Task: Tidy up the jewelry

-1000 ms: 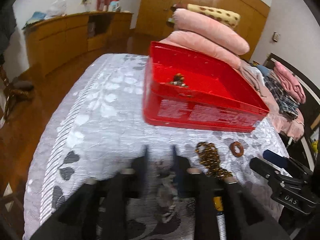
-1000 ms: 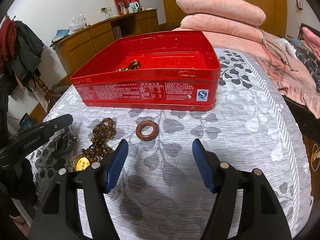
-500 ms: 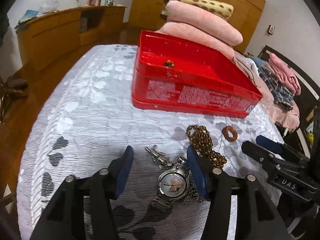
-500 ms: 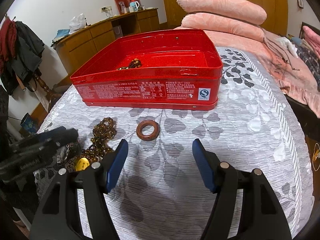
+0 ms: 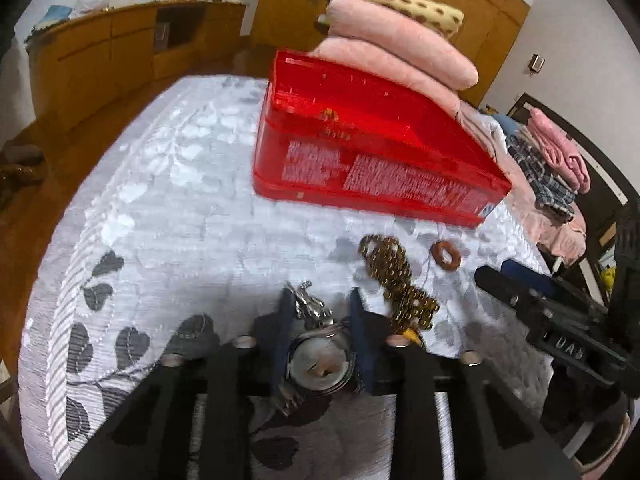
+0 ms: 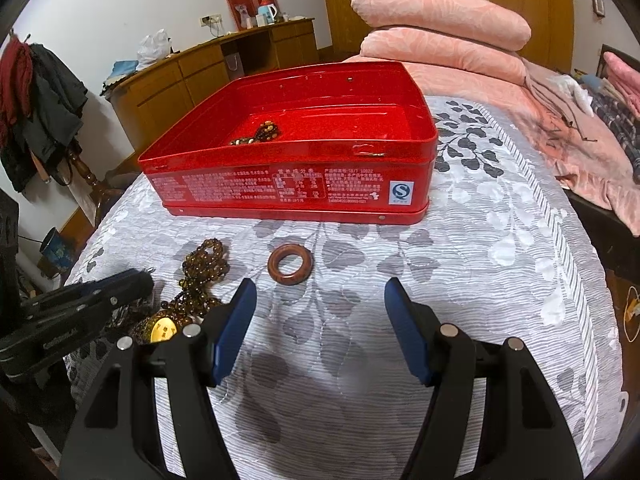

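Watch (image 5: 318,364) sits clamped between the blue pads of the left gripper (image 5: 320,320) in the left wrist view, its metal band trailing toward 12 o'clock on the bed (image 5: 180,208). Brown beads (image 5: 396,276) lie at 1 o'clock, the red tin (image 5: 372,152) beyond.

From the right wrist, the right gripper (image 6: 320,316) stands wide apart over bare cover, a wooden ring (image 6: 290,266) at 12 o'clock. The tin (image 6: 296,188) carries white print too small to read and a blue-and-white "S" mark; beads (image 6: 256,134) lie inside.

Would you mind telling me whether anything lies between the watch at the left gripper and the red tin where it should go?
Nothing visible does: only bare bedspread separates the watch from the open red tin; the bead necklace lies off to the right.
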{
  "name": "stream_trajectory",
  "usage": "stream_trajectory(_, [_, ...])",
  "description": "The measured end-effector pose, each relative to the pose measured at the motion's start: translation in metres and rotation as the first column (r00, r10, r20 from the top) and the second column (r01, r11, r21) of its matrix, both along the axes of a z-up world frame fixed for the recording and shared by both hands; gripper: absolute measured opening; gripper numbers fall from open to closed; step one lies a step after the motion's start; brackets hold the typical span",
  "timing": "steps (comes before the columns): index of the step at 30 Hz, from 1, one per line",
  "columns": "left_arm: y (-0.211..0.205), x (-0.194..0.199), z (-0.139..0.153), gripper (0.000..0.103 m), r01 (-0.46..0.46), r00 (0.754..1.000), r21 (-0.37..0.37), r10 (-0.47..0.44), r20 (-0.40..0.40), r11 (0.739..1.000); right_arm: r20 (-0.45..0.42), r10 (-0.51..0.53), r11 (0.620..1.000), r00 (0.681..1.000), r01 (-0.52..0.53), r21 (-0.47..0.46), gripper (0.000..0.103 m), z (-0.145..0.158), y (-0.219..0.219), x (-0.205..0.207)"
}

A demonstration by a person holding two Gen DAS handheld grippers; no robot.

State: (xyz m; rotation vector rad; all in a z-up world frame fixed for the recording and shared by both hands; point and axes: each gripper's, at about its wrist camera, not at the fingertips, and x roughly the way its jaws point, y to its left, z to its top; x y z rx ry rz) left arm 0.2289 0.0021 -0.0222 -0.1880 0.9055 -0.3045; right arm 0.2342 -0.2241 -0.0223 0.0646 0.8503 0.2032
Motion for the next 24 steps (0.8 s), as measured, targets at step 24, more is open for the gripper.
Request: stream_trajectory(24, [0.017,0.025,0.007,0.000,-0.059,0.998,-0.041,0.060,0.036,0.997,-0.081,0.078,0.996,0.994,-0.080,-0.026,0.053,-0.014,0.020,0.034])
